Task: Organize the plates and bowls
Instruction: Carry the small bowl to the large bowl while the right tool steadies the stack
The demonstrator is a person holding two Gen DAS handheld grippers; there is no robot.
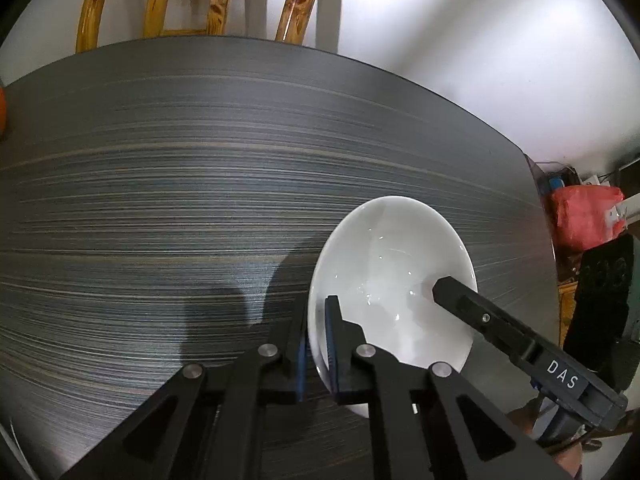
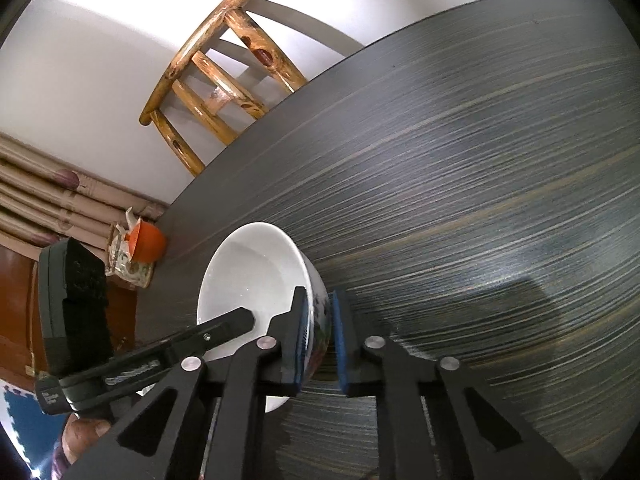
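Left wrist view: left gripper (image 1: 318,344) pinched on the near-left rim of the white bowl (image 1: 384,264), one blue pad outside the wall, the other inside, with bare dark striped table (image 1: 160,200) off to its left and a wooden chair (image 1: 200,0) beyond the far edge; right gripper (image 1: 460,300) reaching into the bowl from the right. Right wrist view: left gripper (image 2: 240,322) entering from the left, bowl (image 2: 256,272) just ahead on the table (image 2: 480,160), right gripper (image 2: 322,336) clamped across its painted right wall.
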